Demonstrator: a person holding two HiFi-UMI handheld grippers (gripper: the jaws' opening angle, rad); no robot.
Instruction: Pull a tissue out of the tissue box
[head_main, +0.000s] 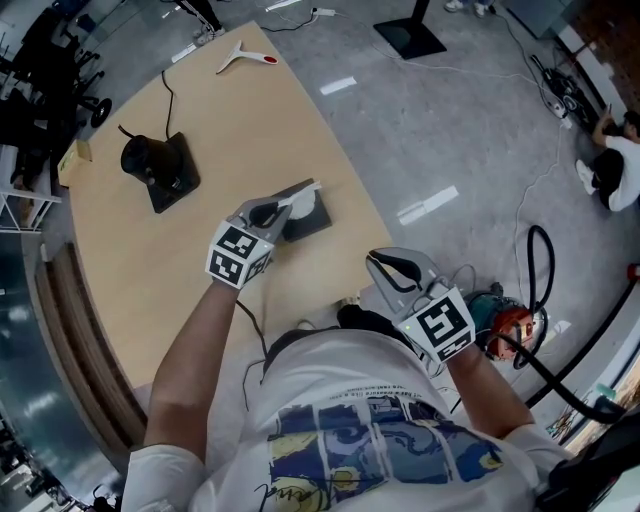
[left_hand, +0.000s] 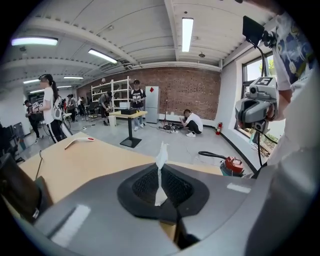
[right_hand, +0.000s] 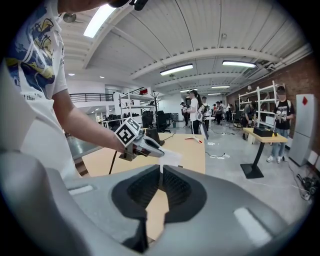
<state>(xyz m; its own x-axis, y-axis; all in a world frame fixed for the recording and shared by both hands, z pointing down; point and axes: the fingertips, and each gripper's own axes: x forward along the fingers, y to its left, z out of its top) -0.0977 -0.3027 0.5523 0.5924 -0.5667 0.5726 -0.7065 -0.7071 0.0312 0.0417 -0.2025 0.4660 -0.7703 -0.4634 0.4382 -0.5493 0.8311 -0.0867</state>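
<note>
Two grippers in frame; only the left gripper (head_main: 287, 205) is engaged. Its jaws are closed on the tissue (head_main: 301, 196), pads pressed together with the paper pinched in the seam. The right gripper (head_main: 372, 258) sits off the near edge of the table (head_main: 200, 130), well apart from the work, jaws together with nothing between them.

Position: the tissue starts inside the left pinch and runs out beyond the jaw tips. In the head view the free part lies over the top of the box (head_main: 312, 222), which rests on the table directly past the left gripper. Whether the far end is clear of the box opening cannot be told.

Orientation: in the left gripper view the tissue (left_hand: 161, 157) stands as a narrow strip along the seam, long axis up and down, top end leaning slightly right. In the head view that axis continues the gripper's own line, toward upper right.

Appearance: white, thin and crumpled. It is squeezed to a ribbon where pinched and flares to a small ragged tuft above the tips. From the right gripper view it (right_hand: 170, 158) spreads as a flat pale sheet below the left gripper's tips.
</note>
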